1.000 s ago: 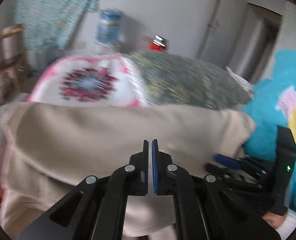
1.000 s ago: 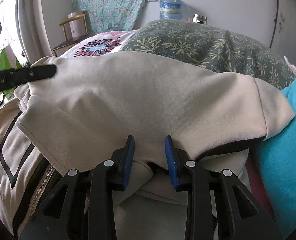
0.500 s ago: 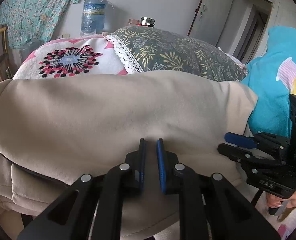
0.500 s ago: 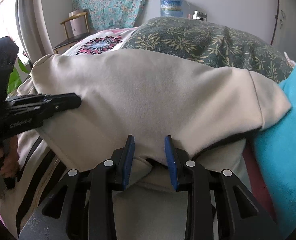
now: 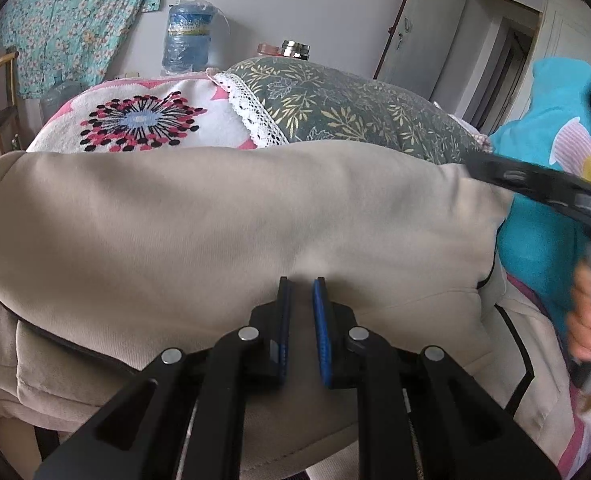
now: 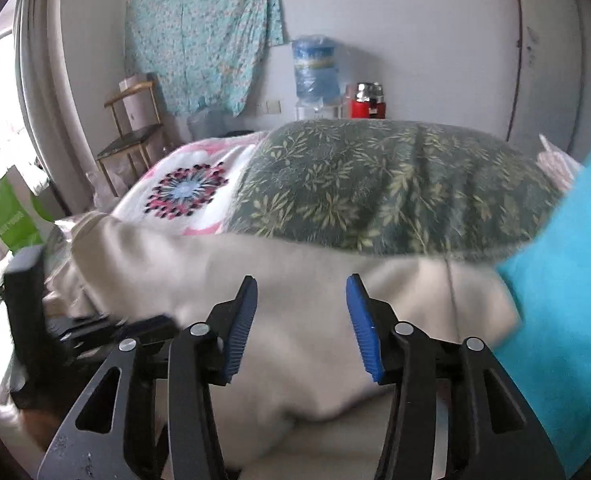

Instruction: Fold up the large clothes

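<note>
A large beige garment with dark trim (image 5: 235, 220) lies folded over on the bed, its upper layer doubled toward me. My left gripper (image 5: 300, 280) rests low on the near fold; its jaws stand a narrow gap apart and show no pinch on the cloth. My right gripper (image 6: 300, 278) hangs above the garment (image 6: 315, 300). Its jaws are opening, with nothing between them. In the left wrist view the right gripper (image 5: 535, 184) crosses the right side as a blurred black bar, above a person's hand (image 5: 587, 320). The left gripper (image 6: 95, 324) shows blurred at the lower left.
Behind the garment lie a green leaf-print pillow (image 5: 355, 108) and a white and pink flower-print pillow (image 5: 143, 120). A turquoise blanket (image 5: 543, 140) is heaped at the right. A water bottle (image 6: 313, 68), a wooden chair (image 6: 131, 136) and a hung cloth stand by the far wall.
The right gripper has let go of the garment's edge, opened wide and risen. The left gripper came down onto the fold and its jaws parted a little.
</note>
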### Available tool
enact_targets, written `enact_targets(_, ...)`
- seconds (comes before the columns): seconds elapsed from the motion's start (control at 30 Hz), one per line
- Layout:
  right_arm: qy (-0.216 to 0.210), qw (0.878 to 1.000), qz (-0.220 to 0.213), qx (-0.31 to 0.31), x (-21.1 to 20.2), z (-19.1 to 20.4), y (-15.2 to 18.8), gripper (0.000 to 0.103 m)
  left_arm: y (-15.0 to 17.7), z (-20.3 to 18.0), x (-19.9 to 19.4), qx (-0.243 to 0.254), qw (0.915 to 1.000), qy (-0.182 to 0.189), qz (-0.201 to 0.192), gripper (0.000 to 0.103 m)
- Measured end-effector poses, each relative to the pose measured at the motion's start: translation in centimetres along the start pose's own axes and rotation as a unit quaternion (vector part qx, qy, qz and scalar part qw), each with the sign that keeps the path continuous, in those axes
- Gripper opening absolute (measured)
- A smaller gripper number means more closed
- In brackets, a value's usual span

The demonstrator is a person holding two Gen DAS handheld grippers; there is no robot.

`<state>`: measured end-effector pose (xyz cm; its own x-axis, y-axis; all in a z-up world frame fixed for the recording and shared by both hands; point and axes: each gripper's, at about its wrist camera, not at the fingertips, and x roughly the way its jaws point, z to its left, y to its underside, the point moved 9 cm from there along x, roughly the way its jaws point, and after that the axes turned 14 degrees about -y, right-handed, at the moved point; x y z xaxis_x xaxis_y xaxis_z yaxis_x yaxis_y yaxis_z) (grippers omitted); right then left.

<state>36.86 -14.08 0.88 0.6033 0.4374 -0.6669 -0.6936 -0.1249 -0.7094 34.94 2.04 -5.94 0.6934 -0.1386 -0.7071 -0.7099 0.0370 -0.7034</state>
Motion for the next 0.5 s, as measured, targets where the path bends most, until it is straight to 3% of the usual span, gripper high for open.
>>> enact_targets(0.1, 0.056, 0.998, 0.023, 0.026, 1.7, -5.2, 2.3, 0.038, -0.1, 0.0, 0.0, 0.000, 1.0000, 0.000, 0.001, 0.013)
enact_targets(0.13, 0.046, 0.998, 0.010, 0.037, 1.3, -6.5, 2.7, 0.023, -0.1, -0.1, 0.1, 0.000, 1.0000, 0.000, 0.001, 0.013)
enact_targets(0.17, 0.044, 0.998, -0.010, 0.048, 0.3, -8.3, 3.4, 0.000, -0.1, -0.1, 0.1, 0.000, 1.0000, 0.000, 0.001, 0.013)
enact_targets(0.27, 0.011, 0.996, -0.026, 0.090, -0.8, -10.3, 3.9, 0.000, -0.2, -0.2, 0.1, 0.001, 1.0000, 0.001, 0.001, 0.013)
enact_targets(0.5, 0.053, 0.997, -0.013, 0.059, -2.1, -9.0, 4.8, 0.000, -0.2, -0.2, 0.2, -0.001, 1.0000, 0.003, 0.002, 0.013)
